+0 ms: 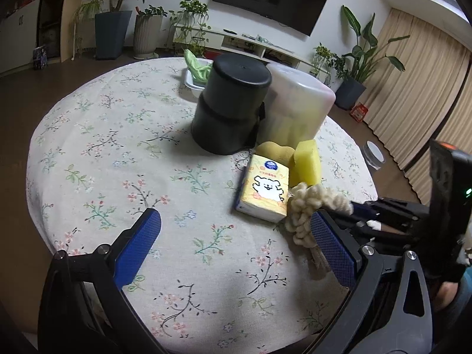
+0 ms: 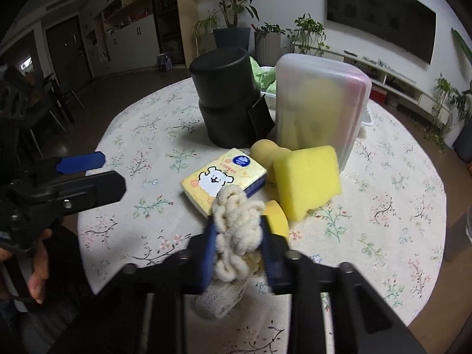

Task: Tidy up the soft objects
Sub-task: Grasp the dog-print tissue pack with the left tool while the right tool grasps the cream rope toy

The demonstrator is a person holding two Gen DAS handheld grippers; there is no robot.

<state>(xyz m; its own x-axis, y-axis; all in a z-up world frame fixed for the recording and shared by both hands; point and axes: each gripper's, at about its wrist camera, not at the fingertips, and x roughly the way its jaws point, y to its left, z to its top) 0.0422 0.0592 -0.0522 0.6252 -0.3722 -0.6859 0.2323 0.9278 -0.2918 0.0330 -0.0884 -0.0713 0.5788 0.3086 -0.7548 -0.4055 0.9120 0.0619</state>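
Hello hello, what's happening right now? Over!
Right tool shut on fluffy cream cloth. Left tool open, empty, over table. Tissue pack and yellow sponge close ahead.

Sitting on the table [image 1: 103,153] are one tissue pack [image 1: 264,188], one yellow sponge [image 2: 308,181], one cream knitted cloth [image 2: 237,230], one black cylinder [image 1: 231,103] and one frosted box [image 2: 320,103].

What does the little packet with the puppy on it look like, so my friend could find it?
On the round flowery tablecloth, look in front of the tall black container. The tissue packet lies flat beside the yellow sponge. It alone has a white cartoon puppy and a blue round logo.
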